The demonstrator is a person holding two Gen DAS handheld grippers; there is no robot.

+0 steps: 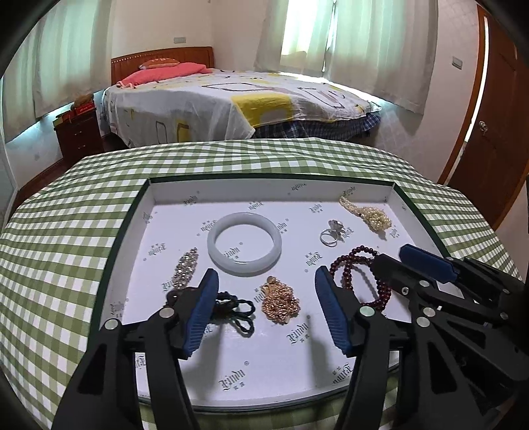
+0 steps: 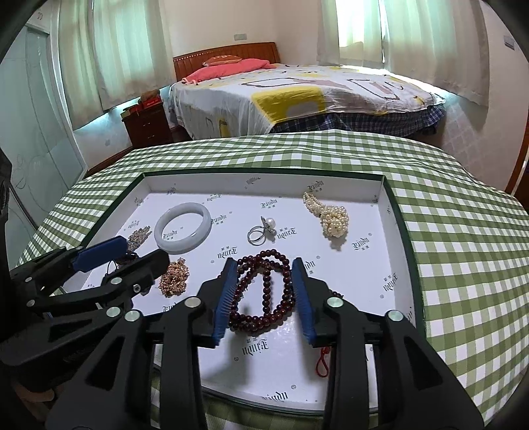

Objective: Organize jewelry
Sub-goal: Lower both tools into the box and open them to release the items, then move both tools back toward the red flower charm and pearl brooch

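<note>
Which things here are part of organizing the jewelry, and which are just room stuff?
Job: white bangle, dark red beads, pearl strand, rings, gold chain, tray.
Lying about: bed, nightstand, curtains.

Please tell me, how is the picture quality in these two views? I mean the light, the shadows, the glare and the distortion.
Left wrist view: strong fisheye bend, dark corners; the window is overexposed; soft shadows of the left gripper fall on the white tray. Right wrist view: same curved edges on the checked tablecloth; the jewelry is sharp, the dark red bead string clear between the open fingers; no glare on the tray.
</note>
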